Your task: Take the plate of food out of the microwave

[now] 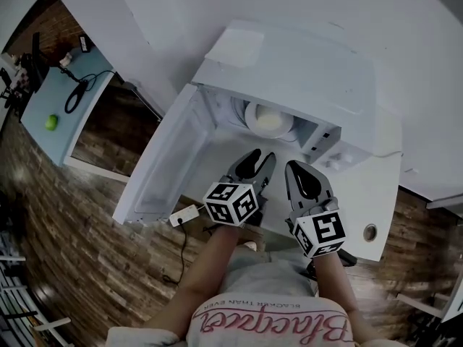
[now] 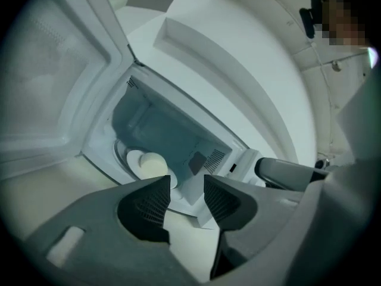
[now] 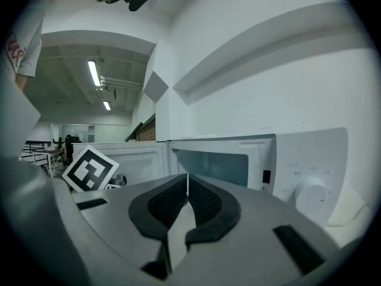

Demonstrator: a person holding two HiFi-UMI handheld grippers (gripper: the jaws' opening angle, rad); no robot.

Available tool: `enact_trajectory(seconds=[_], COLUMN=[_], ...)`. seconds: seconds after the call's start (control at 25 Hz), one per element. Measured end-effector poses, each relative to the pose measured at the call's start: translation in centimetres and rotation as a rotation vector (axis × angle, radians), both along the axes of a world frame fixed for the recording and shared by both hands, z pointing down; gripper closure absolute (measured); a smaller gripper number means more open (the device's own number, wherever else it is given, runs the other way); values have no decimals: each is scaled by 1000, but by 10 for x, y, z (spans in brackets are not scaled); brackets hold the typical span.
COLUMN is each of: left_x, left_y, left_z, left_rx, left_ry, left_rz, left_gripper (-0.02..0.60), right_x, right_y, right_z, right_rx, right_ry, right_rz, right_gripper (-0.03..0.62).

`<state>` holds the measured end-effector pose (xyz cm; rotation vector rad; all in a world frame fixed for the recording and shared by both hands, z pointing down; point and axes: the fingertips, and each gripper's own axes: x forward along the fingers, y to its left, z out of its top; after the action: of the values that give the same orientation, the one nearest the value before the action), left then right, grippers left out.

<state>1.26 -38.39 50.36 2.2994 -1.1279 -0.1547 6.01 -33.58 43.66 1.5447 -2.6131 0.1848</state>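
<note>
While hovering just outside the open microwave [image 1: 289, 71], poised with left gripper [image 1: 259, 157] released, jaws apart and empty, and right gripper [image 1: 302, 170] clenched on nothing, jaws pressed together. Plate of food [image 1: 268, 120] resting deep in the cavity, at twelve o'clock from both tools, slightly nearer the left. Door [image 1: 170, 157] swung out toward eight o'clock. Caught in the left gripper view: plate beyond the jaws at eleven o'clock. Absent from the right gripper view: any plate, only cavity front and control dial [image 3: 309, 196]. Probably calls for a straight reach inward with the left.
</note>
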Motion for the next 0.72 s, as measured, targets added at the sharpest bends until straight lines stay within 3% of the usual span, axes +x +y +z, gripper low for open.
enact_trajectory(seconds=[0.48, 0.72], left_x=[0, 0], left_y=[-54, -72], left_z=[49, 65], left_rx=[-239, -336], left_ry=[154, 175], left_rz=[-132, -188], left_gripper=[400, 400], right_x=[0, 5], right_y=[-31, -44], right_z=[31, 38], right_rx=[-72, -90], right_ry=[5, 1], right_rz=[-44, -42], right_gripper=[582, 582])
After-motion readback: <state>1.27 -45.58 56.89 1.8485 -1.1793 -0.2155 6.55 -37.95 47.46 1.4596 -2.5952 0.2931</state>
